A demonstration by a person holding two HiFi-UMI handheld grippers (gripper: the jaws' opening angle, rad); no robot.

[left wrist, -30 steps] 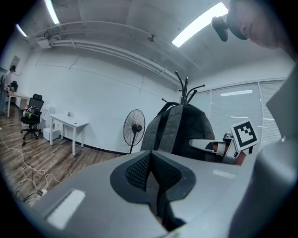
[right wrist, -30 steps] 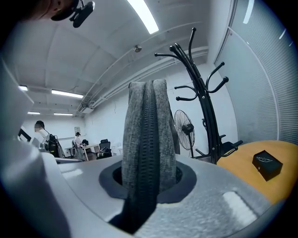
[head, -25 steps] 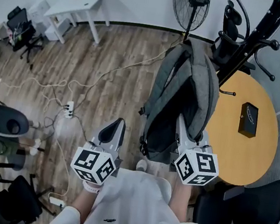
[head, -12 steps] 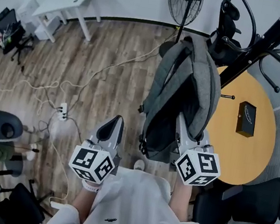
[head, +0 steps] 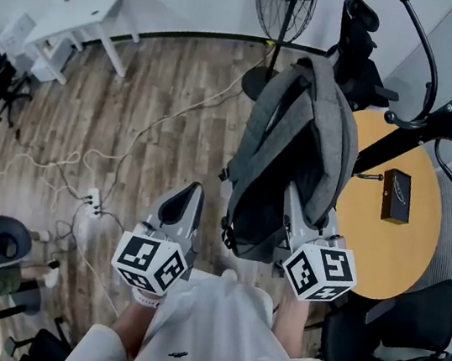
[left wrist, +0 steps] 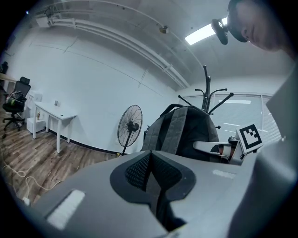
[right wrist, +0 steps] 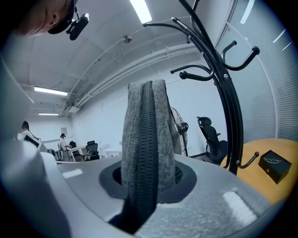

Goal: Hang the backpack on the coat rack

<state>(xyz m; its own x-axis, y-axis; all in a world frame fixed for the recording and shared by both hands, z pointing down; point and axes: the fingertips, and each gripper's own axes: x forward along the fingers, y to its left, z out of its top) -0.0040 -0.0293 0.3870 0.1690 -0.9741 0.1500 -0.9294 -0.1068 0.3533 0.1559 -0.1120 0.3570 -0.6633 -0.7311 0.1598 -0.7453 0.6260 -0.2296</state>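
In the head view the backpack (head: 293, 160) covers the jaw tips of the right hand-held gripper (right wrist: 145, 183), and the coat rack (head: 440, 116) is cut off by the top and right edges. The right gripper view shows the jaws pinching a grey fold of the backpack with a black zipper. The left hand-held gripper (head: 184, 211), at lower centre, is empty with its jaws pressed together. The backpack is held in the air at centre frame, over the floor (head: 159, 122), left of the rack and on none of its hooks. Its long axis runs up the frame, and it stands upright in the left gripper view. A black box (head: 396, 196) lies on the table (head: 392, 261); its print is too small to read.
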